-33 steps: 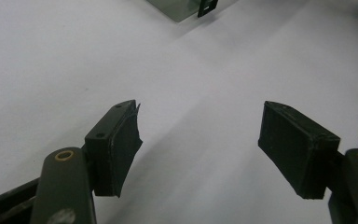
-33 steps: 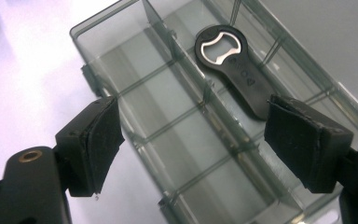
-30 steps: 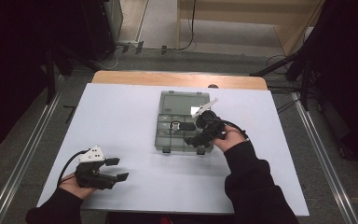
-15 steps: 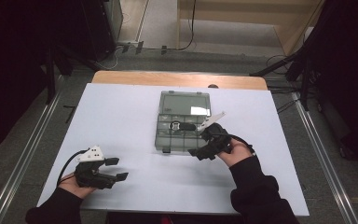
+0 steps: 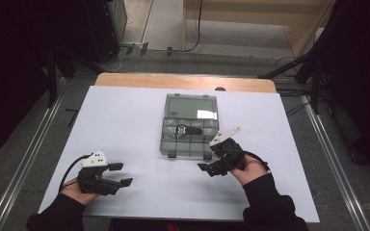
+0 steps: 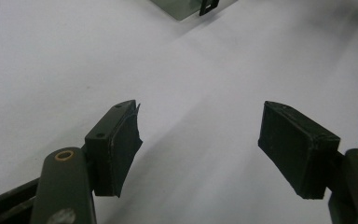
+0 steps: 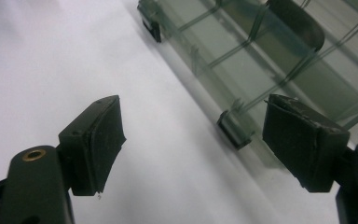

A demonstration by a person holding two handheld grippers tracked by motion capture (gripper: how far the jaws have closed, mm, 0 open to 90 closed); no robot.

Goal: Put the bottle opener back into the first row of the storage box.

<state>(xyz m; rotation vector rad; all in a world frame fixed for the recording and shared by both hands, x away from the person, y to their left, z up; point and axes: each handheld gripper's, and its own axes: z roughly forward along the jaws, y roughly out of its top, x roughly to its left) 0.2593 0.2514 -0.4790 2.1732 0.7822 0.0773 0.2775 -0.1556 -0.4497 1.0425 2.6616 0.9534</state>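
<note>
High view is showing the right gripper (image 5: pixel 211 168) hovering, jaws wide and empty, just beside the near edge of the closed clear organizer box (image 5: pixel 191 126) mid-table, likely approaching its front latches (image 7: pixel 233 127), while the left gripper (image 5: pixel 120 174) is resting wide open well apart.

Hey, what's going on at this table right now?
A person holds a gripper in each hand over a white table. A closed, clear compartment box sits mid-table with a dark item inside. The right gripper hovers open just off the box's near edge, by one of its latches. The left gripper rests open at the near left, holding nothing.
</note>
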